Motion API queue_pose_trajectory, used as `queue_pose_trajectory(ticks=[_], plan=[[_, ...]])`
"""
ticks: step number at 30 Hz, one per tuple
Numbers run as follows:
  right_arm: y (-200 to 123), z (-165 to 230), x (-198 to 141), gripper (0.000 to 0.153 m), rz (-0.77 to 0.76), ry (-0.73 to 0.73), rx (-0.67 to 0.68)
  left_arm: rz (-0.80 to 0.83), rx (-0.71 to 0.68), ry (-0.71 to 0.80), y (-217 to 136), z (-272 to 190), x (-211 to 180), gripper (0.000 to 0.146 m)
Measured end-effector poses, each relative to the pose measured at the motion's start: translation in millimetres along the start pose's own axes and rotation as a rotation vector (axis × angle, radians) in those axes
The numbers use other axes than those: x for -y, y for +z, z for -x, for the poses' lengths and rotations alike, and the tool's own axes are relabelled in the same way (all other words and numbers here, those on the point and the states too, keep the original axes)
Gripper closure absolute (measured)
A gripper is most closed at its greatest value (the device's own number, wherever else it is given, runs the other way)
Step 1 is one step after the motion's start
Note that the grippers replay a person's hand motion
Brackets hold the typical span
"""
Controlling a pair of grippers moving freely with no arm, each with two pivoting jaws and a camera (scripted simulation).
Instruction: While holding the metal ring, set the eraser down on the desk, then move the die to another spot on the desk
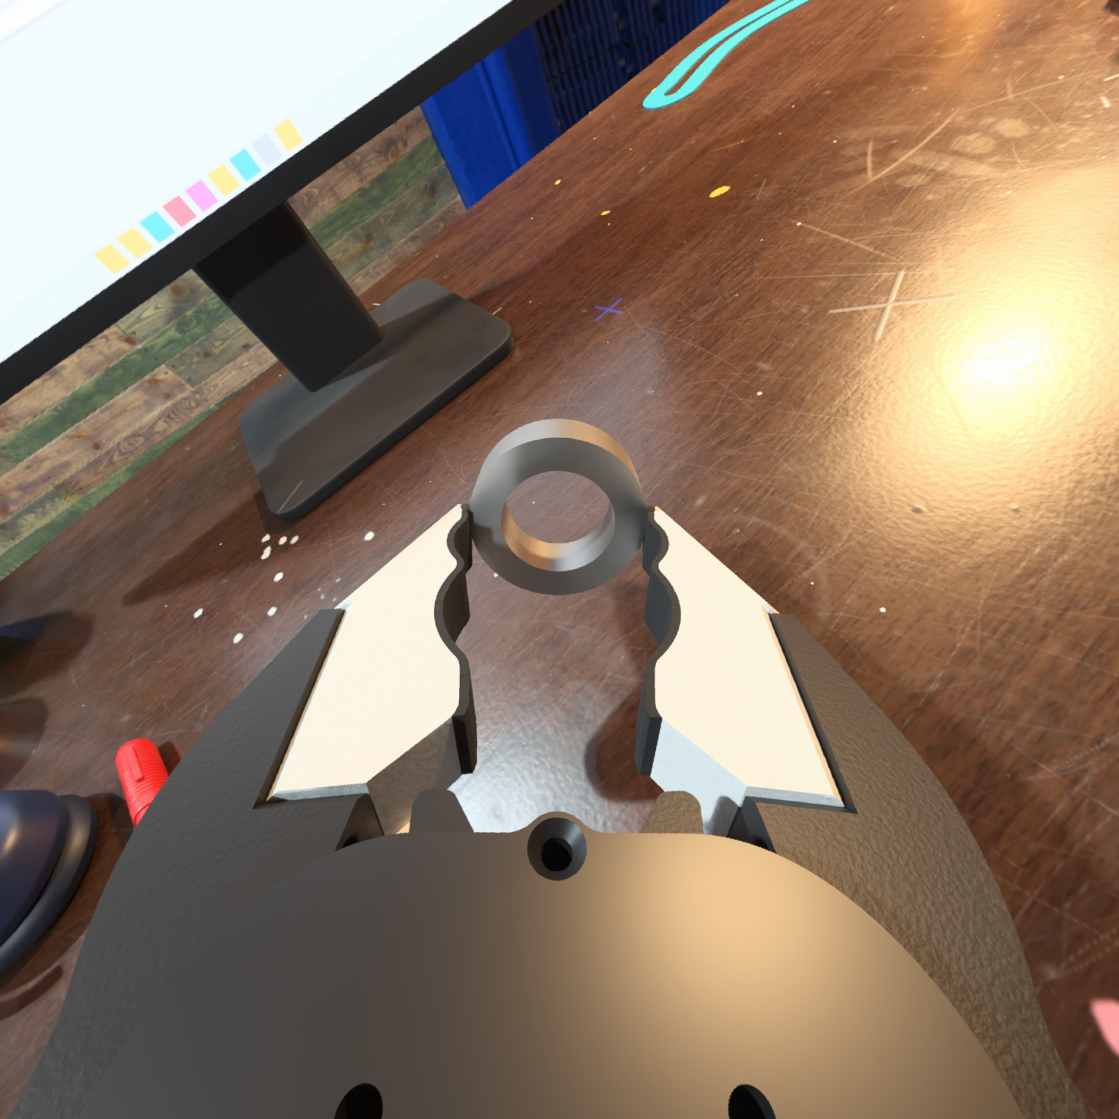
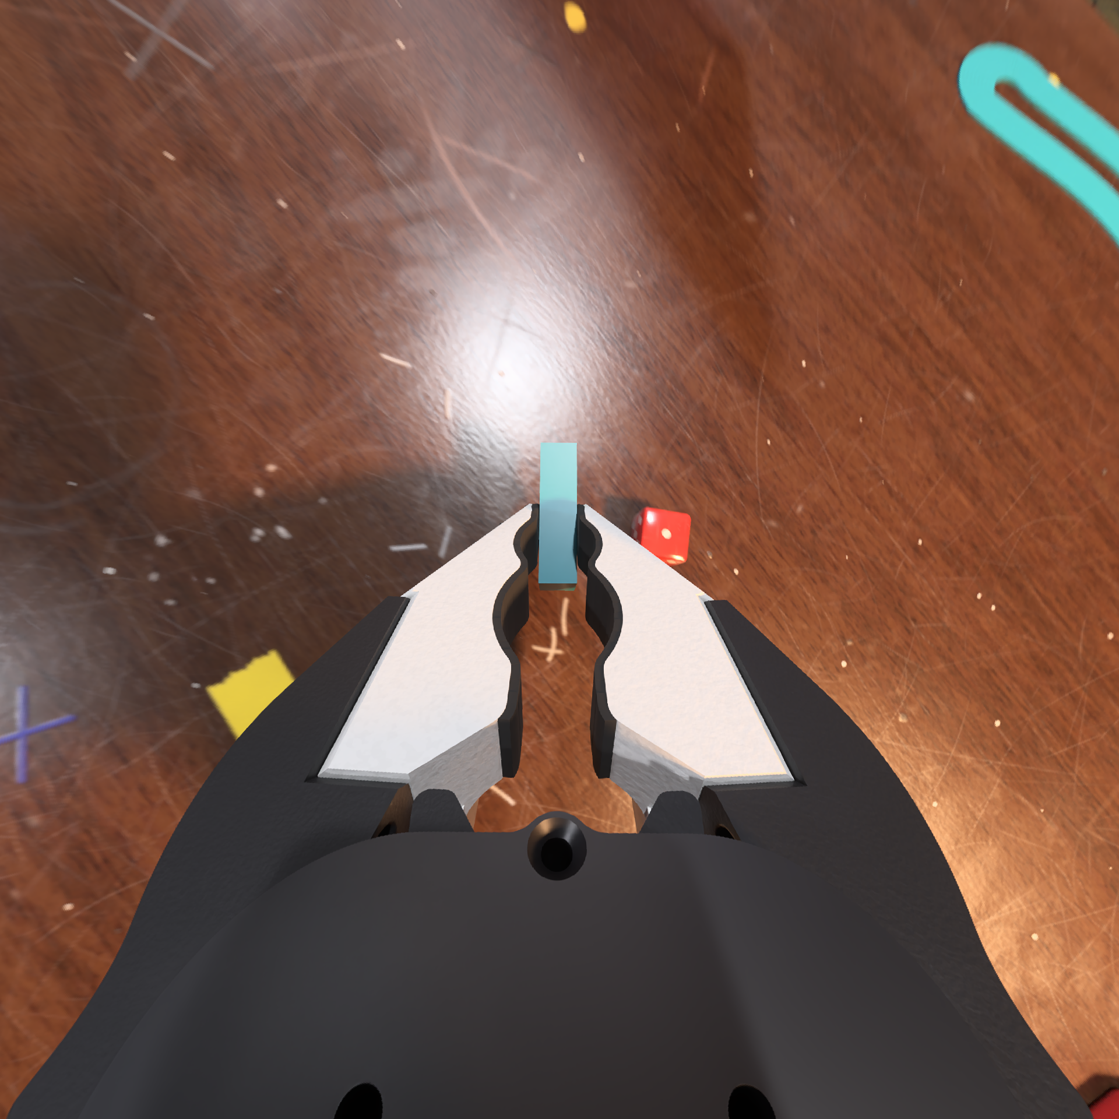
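Observation:
My left gripper [image 1: 557,521] is shut on a grey metal ring [image 1: 556,507], held by its sides between the fingertips above the brown wooden desk [image 1: 848,484]. My right gripper [image 2: 557,527] is shut on a thin teal eraser [image 2: 557,511], held on edge between the fingertips above the desk [image 2: 848,424]. A small red die [image 2: 663,534] with pale pips lies on the desk just right of the right fingertip, partly hidden behind it.
A monitor [image 1: 151,121] on a dark stand [image 1: 375,393] is at the left. A red marker cap [image 1: 140,778] and a dark rounded object [image 1: 36,860] lie at lower left. A yellow paper scrap [image 2: 248,690] and a teal painted loop [image 2: 1041,133] mark the desk.

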State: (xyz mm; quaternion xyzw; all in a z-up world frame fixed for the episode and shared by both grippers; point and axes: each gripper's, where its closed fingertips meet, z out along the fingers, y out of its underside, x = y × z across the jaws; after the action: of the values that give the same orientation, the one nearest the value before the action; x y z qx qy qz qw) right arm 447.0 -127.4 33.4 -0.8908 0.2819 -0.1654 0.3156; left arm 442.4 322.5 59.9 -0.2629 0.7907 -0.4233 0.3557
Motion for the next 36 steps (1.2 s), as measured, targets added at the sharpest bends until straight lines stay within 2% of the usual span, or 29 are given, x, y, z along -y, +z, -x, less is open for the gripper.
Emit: queue_pose_trajectory(ticks=[5,8,14,19,30,33,36], plan=[[-13.5,37.1,38.4,0.142,-0.088,-0.063,0.048,-0.003,0.006,0.003,-1.2,0.9,1.4,0.089],[-10.2,72.2,60.5,0.142,-0.127,-0.094,0.123,-0.002,0.008,0.004,-1.7,1.3,1.7,0.089],[23.0,156.0,85.3,0.142,-0.145,-0.175,0.293,-0.006,0.013,0.009,-3.1,2.0,3.2,0.089],[52.4,203.8,89.6,0.142,-0.118,-0.222,0.371,-0.01,0.01,0.009,-3.5,1.6,4.1,0.089],[74.8,235.6,88.6,0.141,-0.075,-0.255,0.399,-0.016,0.002,0.01,-4.0,1.0,5.7,0.089],[75.0,238.3,91.3,0.117,-0.09,-0.245,0.401,-0.014,-0.001,0.008,-3.2,0.6,5.1,0.089],[71.3,239.0,92.9,0.112,-0.106,-0.238,0.411,-0.011,-0.002,0.007,-2.2,0.7,4.4,0.089]])
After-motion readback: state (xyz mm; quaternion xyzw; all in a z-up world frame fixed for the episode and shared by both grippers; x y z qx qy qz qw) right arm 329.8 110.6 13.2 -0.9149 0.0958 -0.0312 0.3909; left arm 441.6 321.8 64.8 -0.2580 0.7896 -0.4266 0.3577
